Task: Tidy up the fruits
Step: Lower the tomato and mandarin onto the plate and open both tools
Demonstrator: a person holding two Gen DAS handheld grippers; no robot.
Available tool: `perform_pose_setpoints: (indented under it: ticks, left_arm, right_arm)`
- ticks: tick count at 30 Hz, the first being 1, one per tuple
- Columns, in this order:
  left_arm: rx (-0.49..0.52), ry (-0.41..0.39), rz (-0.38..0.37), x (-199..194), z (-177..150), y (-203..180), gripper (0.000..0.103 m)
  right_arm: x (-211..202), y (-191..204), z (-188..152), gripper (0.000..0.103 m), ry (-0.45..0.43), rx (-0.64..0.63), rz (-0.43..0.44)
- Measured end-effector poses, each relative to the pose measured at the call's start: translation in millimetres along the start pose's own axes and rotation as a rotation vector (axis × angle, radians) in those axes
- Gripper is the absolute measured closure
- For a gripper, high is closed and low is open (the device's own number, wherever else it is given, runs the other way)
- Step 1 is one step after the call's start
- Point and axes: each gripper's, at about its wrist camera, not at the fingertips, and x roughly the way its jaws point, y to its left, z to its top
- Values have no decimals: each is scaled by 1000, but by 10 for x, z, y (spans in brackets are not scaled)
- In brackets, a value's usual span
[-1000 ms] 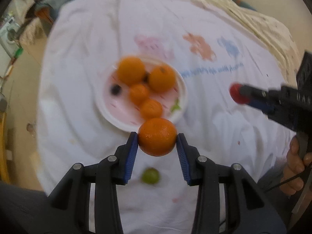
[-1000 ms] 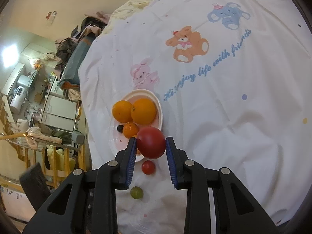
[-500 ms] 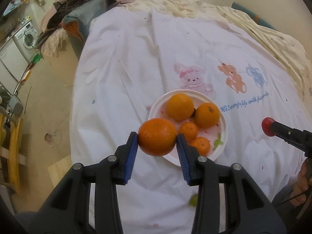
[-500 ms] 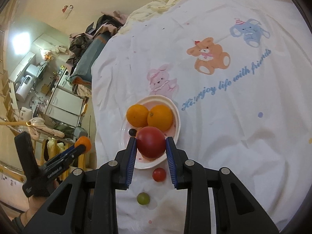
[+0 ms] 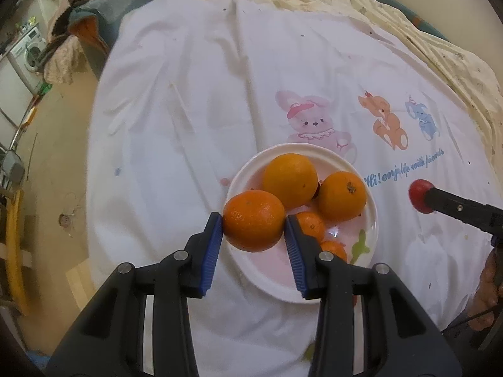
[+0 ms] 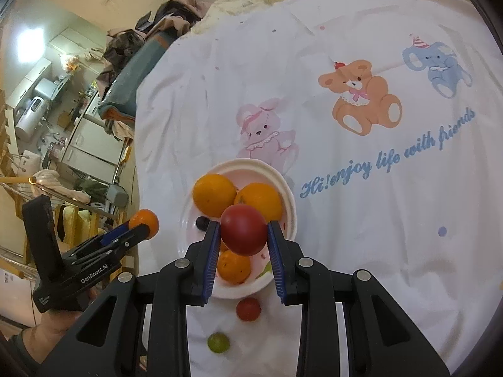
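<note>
While your left gripper squeezes an orange tight between its two blue pads, with only that much gap between them, the orange hangs over the plate's rim at about 8 o'clock. Your right gripper is closed the same way on a red tomato, pads pressing both sides, and the tomato hangs above the middle of the plate. Look past the fingers and you see the white plate lying on a white sheet with cartoon animals. On the plate two big oranges sit side by side at the far side, one at about 12 o'clock and one at about 2 o'clock, and they touch. Two small oranges sit nearer you: one is just beside your left gripper's right pad, and one is partly hidden behind that finger. From the right camera, a small dark berry lies on the plate at about 9 o'clock. Off the plate, at about 6 o'clock, a small red tomato lies on the sheet just beside the rim, and a green grape lies a little nearer you. Your hand holding the right gripper shows at the right edge of the left camera's view. Clothes are piled past the far left corner of the sheet.
</note>
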Motion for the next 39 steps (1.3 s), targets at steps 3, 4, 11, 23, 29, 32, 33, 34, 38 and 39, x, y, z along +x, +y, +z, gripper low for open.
perform_pose_setpoints:
  ticks: [3,4,11,23,29,32,33,34,38,39]
  left_arm:
    - [2,13,-7,111,-22,-18,67]
    - [-1,18,-12,140,-24,-15,67]
    - [-52,67,-61,316,-67,40,67]
    - [-33,119,-80,433,-176,-60,66]
    - [-28,133,-63,487,-192,-62,65]
    - [-50,131,-76,488,-194,-33,65]
    - [-48,128,-75,489,-198,-36,65]
    - [-36,125,-72,490,-202,-51,65]
    - [-13,121,-50,497,-199,-78,65]
    - [-19,113,-53,484,-195,-72,65]
  right_arm:
    - [125,-55,-10,71,21,7,5]
    - [163,-73,-24,71,32,14,10]
    - [341,-75,-130,71,87,21,17]
    - [631,-26,-271,68,176,-3,-21]
    - [660,-73,-307,68,190,8,-34]
    - [656,-80,-299,68,192,27,-11]
    - [659,-78,-298,68,196,34,6]
    - [660,-65,-294,68,192,33,7]
    - [606,-24,-260,42,161,39,28]
    - [576,-27,-248,35,148,51,42]
